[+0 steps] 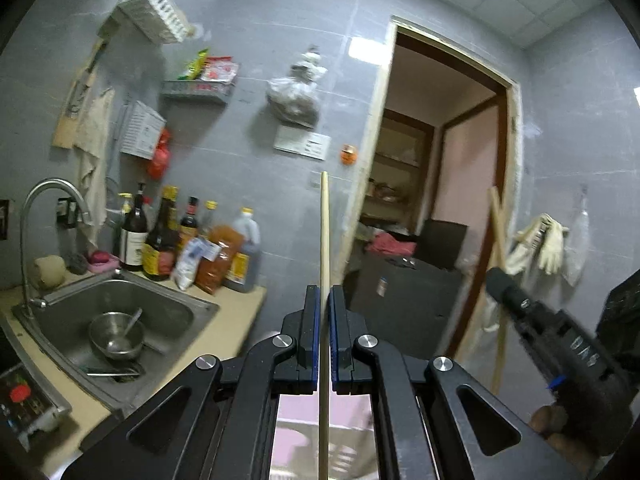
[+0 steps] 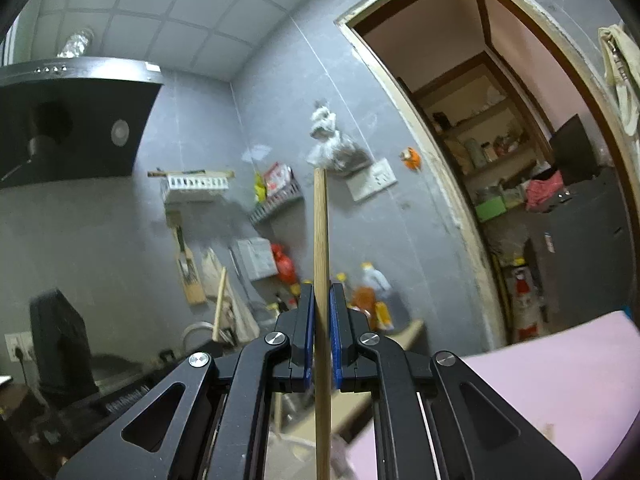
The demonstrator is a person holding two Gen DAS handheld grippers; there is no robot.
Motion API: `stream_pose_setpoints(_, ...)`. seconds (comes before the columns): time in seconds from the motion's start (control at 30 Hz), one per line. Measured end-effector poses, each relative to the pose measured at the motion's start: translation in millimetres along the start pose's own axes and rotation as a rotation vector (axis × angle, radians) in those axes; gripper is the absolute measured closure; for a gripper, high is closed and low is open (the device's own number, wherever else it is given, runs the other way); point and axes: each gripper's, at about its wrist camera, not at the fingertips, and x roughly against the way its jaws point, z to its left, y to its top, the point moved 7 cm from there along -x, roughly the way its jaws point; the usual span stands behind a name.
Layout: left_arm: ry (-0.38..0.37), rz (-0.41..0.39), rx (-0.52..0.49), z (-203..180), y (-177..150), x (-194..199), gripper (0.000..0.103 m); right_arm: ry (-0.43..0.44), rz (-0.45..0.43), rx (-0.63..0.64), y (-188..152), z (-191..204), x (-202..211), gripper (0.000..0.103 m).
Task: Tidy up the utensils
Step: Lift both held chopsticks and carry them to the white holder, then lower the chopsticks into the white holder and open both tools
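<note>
A pale wooden chopstick (image 1: 325,232) stands straight up between the blue pads of my left gripper (image 1: 324,288), which is shut on it. My right gripper (image 2: 321,286) is shut on a darker wooden chopstick (image 2: 321,232) that also points up. In the left wrist view the right gripper (image 1: 495,276) shows at the right edge, blurred, with its chopstick (image 1: 498,236) rising from it. Both grippers are held in the air, facing the grey tiled wall. A white slotted rack (image 1: 152,16) hangs high on that wall and also appears as the rack (image 2: 196,186).
A steel sink (image 1: 60,304) at lower left holds a metal bowl (image 1: 116,336) with a spoon (image 1: 132,322). Sauce bottles (image 1: 160,240) line the counter behind it. An open doorway (image 1: 440,200) is on the right. A range hood (image 2: 72,120) hangs at left, and a pink surface (image 2: 560,392) lies at lower right.
</note>
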Motion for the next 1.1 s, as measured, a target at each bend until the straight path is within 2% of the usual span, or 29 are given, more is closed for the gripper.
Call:
stream_pose_setpoints(0.1, 0.026, -0.016, 0.056, 30, -4, -7, 0.101, -0.002, -0.041, 0.004, -3, 8, -12, 0.098)
stream_pose_setpoints(0.27, 0.086, -0.058, 0.114, 63, -12, -13, 0.101, -0.077, -0.106, 0.087, -11, 19, -26, 0.098)
stream_pose_setpoints(0.47, 0.153, -0.098, 0.116, 75, -24, -13, 0.101, -0.144, -0.123, 0.175, -31, 22, -33, 0.098)
stream_pose_setpoints(0.6, 0.164, -0.088, 0.133, 78, -35, -17, 0.101, -0.155, -0.119, 0.181, -40, 20, -38, 0.098)
stream_pose_setpoints(0.67, 0.153, -0.076, 0.139, 77, -39, -19, 0.101, -0.160, -0.110, 0.173, -43, 17, -41, 0.098)
stream_pose_setpoints(0.8, 0.140, -0.060, 0.087, 69, -43, -18, 0.101, -0.170, -0.093, 0.189, -53, 14, -42, 0.098)
stream_pose_setpoints(0.9, 0.123, -0.033, 0.100, 69, -52, -16, 0.100, -0.183, -0.061, 0.183, -60, 9, -43, 0.097)
stream_pose_setpoints(1.1, 0.119, 0.034, 0.084, 67, -73, -14, 0.100, -0.180, 0.059, 0.212, -72, 7, -46, 0.097)
